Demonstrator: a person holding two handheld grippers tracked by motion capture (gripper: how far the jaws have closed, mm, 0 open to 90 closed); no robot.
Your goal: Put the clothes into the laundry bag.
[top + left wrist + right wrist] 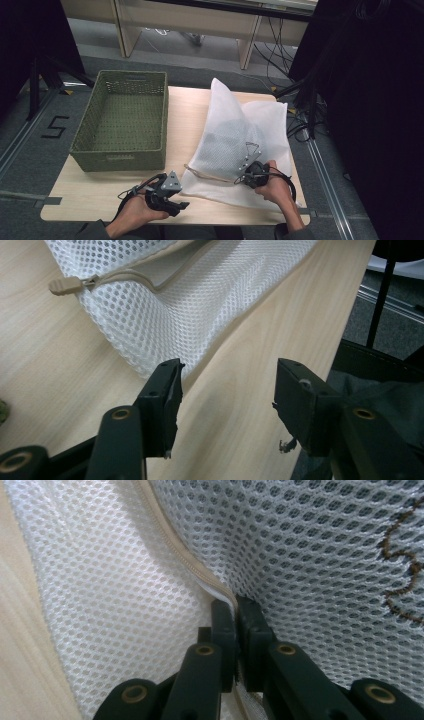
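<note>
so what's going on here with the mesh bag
A person is working on a white mesh laundry bag lying on a wooden table, with a gripper in each hand. The right gripper has its jaws pinched shut on the bag's edge right at the beige zipper. The left gripper sits just off the bag's near corner with open jaws and nothing between them; the zipper pull lies ahead of it. Something dark shows inside the bag. A green woven basket stands to the left.
</note>
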